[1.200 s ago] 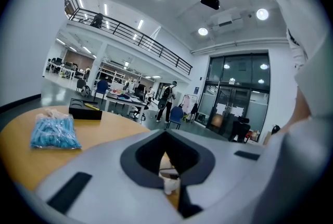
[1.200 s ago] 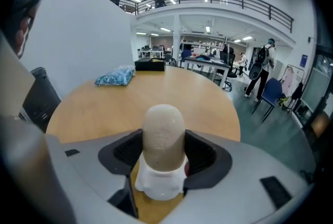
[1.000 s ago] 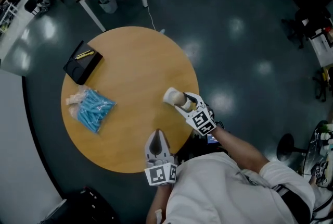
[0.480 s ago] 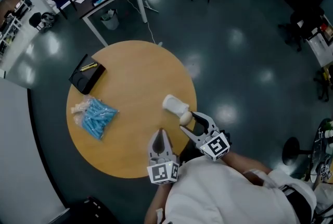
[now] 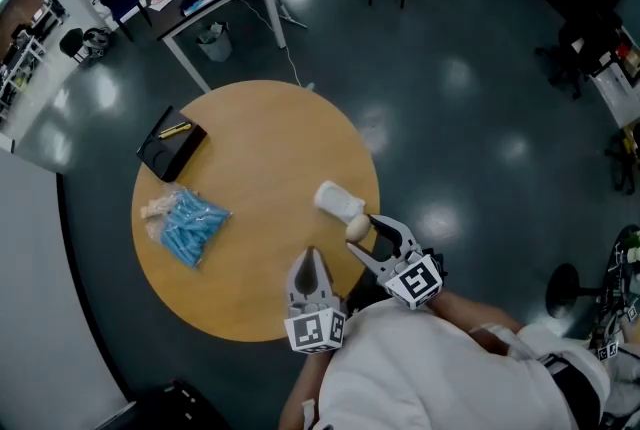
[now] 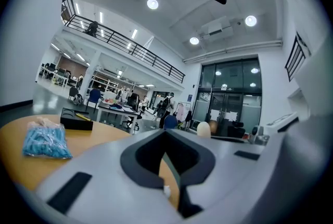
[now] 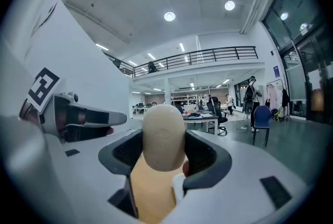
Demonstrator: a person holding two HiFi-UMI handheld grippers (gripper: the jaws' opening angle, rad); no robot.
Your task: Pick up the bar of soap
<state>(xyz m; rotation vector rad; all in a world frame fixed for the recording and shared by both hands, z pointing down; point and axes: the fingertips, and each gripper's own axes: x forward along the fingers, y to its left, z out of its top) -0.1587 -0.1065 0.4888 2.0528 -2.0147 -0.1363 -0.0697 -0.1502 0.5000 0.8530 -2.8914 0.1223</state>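
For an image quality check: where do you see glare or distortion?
Head view: lamp reflections glare on the dark floor; the table is evenly lit. Both gripper views: fisheye bending, black corners; the soap is sharp in the right one.

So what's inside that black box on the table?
A thin yellow stick lies in the shallow black open box, near its far edge. The rest of its inside is too dark to make out.

Round wooden table (image 5: 260,148) on a dark glossy floor (image 5: 470,88). Right gripper (image 5: 360,232) clamps a cream bar of soap (image 5: 356,226) at the table's right edge, just beside a white object (image 5: 333,199). Left gripper (image 5: 307,258) at the near edge, jaws look together. Far left: black tray (image 5: 168,146) holding a yellow pen (image 5: 174,129), bag of blue pieces (image 5: 187,223) near it.
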